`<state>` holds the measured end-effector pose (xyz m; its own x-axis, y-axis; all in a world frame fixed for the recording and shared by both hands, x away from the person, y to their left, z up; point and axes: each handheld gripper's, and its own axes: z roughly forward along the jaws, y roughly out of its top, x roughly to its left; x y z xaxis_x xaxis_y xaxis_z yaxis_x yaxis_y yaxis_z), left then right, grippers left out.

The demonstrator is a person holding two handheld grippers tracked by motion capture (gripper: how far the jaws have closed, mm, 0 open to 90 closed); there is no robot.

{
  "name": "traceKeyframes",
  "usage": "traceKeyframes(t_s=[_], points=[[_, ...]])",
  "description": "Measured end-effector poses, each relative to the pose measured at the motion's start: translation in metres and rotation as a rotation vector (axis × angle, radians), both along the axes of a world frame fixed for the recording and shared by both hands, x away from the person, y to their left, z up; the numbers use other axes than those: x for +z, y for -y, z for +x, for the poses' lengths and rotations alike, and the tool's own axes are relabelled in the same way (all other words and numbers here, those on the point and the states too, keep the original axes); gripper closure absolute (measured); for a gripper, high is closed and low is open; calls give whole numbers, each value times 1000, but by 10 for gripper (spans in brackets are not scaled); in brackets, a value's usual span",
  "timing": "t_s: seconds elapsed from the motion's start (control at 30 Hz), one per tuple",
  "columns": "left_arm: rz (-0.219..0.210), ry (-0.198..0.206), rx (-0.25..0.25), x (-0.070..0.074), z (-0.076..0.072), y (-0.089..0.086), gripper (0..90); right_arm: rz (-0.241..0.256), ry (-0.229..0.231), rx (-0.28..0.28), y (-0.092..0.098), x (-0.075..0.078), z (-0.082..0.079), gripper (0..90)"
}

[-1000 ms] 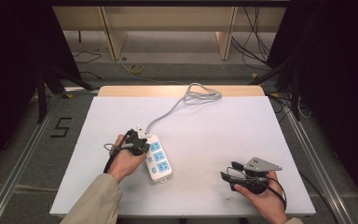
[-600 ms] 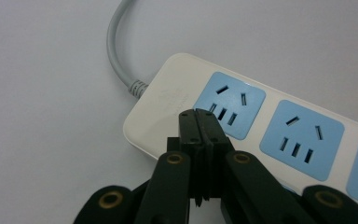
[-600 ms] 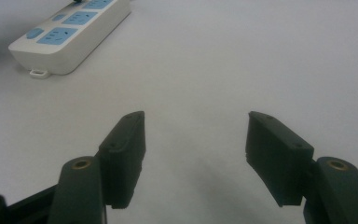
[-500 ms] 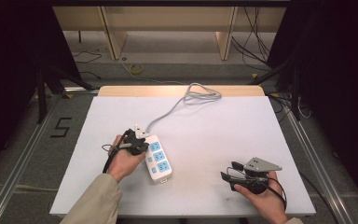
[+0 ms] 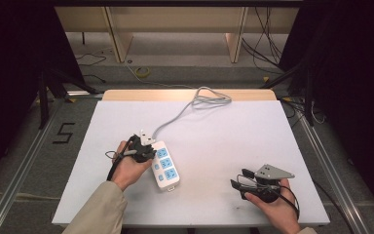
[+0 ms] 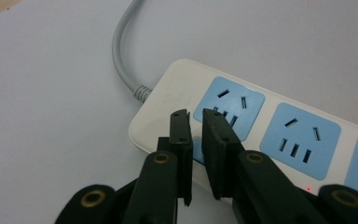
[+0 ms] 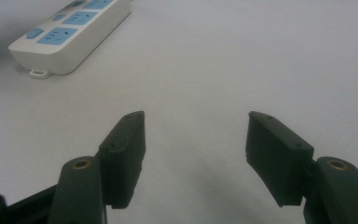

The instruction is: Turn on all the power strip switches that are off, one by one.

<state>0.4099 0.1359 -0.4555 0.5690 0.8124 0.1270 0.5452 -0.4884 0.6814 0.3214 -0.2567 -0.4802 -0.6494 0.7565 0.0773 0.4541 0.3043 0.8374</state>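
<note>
I've got the power strip point(image 5: 165, 165) lying flat on the white table point(image 5: 224, 131), left of centre, long axis running diagonally toward the near edge. White body w/ blue sockets; its grey cable point(image 5: 185, 112) leaves the far end and loops near the table's far edge. In the left gripper view the strip point(image 6: 270, 121) sits right under my jaws, cable point(image 6: 121, 51) curving off up-left.

My left gripper point(image 5: 143, 148) is at the strip's far end, tips over the small blue switch beside the first socket. Jaws nearly pressed together, just a thin slit between them, nothing pinched; can't tell if they touch the switch. Same gripper close up point(image 6: 195, 119).

Right gripper point(image 5: 238, 179) rests low near the table's near-right, well apart from the strip. Its jaws are spread wide, nothing between them point(image 7: 193, 135); strip point(image 7: 70, 32) visible far off, upper left.
</note>
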Motion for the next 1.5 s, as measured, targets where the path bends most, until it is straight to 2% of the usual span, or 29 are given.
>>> traceKeyframes(t_s=[0.1, 0.83, 1.07, 1.4, 1.5], points=[[-14, 4, -5, 1, -1, 0, 805, 0, -1, -1, 0, 0, 0, 387], [-16, 28, -16, 6, -9, 2, 725, 1, 0, 3, 0, 0, 0, 387], [-33, 47, -22, 7, -11, 3, 695, 2, -1, 3, -1, 0, 0, 387], [-37, 42, -17, 8, -15, 3, 631, 1, -1, 3, -1, 0, 0, 386], [-52, 38, -7, 9, -15, 4, 614, 2, -1, 3, -1, 0, 0, 387]])
